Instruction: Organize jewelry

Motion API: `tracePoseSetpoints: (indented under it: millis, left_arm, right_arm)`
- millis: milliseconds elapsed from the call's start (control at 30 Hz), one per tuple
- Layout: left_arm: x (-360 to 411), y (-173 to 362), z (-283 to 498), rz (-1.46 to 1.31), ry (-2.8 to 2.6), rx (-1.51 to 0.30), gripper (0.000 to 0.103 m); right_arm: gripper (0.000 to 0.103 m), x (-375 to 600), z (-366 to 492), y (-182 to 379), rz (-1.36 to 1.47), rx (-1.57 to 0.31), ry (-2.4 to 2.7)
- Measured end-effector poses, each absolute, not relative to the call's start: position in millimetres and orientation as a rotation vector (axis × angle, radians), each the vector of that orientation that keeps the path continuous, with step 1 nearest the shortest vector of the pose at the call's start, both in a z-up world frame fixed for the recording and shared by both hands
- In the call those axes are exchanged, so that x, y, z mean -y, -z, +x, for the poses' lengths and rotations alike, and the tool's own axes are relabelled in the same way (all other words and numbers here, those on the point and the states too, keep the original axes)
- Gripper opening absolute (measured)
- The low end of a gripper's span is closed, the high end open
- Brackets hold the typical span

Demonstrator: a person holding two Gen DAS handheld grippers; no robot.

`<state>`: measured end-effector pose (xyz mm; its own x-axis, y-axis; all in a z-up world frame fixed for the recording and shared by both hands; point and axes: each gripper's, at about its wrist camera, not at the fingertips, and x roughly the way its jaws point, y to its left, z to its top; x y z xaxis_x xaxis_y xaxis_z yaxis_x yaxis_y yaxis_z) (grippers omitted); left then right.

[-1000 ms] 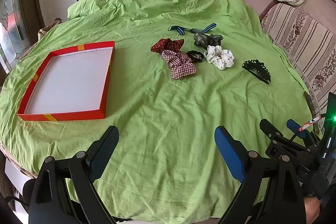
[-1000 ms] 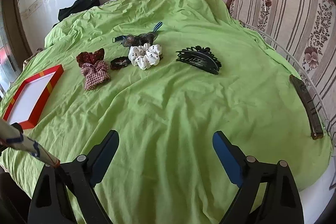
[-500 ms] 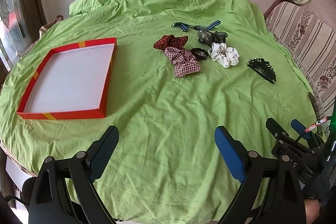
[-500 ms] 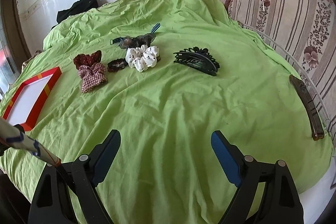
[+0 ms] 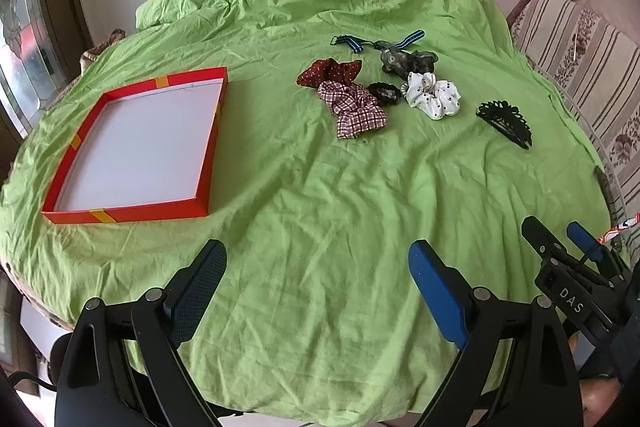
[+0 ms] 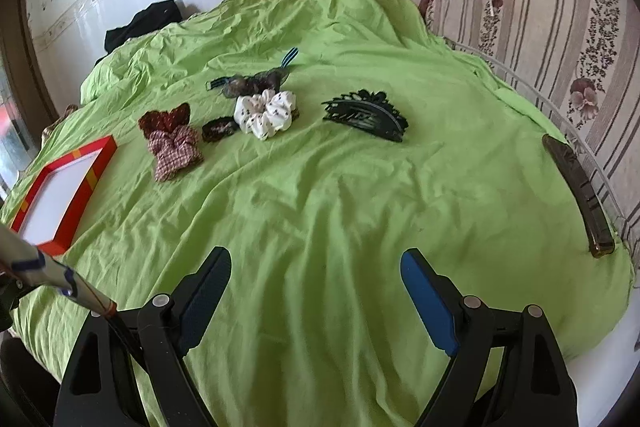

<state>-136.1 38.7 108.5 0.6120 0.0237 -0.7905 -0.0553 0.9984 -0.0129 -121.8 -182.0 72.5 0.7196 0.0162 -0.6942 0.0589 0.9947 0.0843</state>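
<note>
Both views have drifted slightly over the last second, the hair pieces sliding a little in frame, so the approach has barely begun. The left tongs (image 5: 316, 267) and right tongs (image 6: 316, 273) gape wide, holding nothing. The scrunchies (image 5: 356, 107) and claw clip (image 5: 505, 122) lie clustered on the green sheet (image 5: 320, 211) (well apart from the red tray (image 5: 208, 163), which holds nothing).

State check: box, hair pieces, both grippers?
Red box: open, nothing inside, flat on the cloth.
Plaid scrunchie: loose on the cloth, outside the box.
White scrunchie: loose on the cloth, outside the box.
Black claw clip: shut, lying alone on the cloth.
Brown barrette: flat near the cloth's edge.
Left gripper: open, holding nothing.
Right gripper: open, holding nothing.
</note>
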Motion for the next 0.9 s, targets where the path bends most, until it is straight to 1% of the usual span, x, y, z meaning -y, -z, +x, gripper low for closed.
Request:
tracePoseSetpoints:
  millis: [267, 533, 767, 900]
  left_arm:
    - [-33, -109, -137, -0.013, -0.049, -0.927, 0.092]
    - [-31, -115, -137, 0.006, -0.064, -0.899, 0.092]
    - [-32, -108, -132, 0.011, -0.076, -0.923, 0.092]
    - [-33, -104, -125, 0.016, -0.075, -0.931, 0.092]
  right_arm:
    - [0.090, 183, -124, -72, 0.098, -0.774, 0.006]
    - [0.090, 188, -119, -77, 0.103, -0.762, 0.024]
    - [0.090, 192, -113, -67, 0.110, -0.800, 0.026]
    - [0.090, 195, -109, -70, 0.102, -0.785, 0.020]
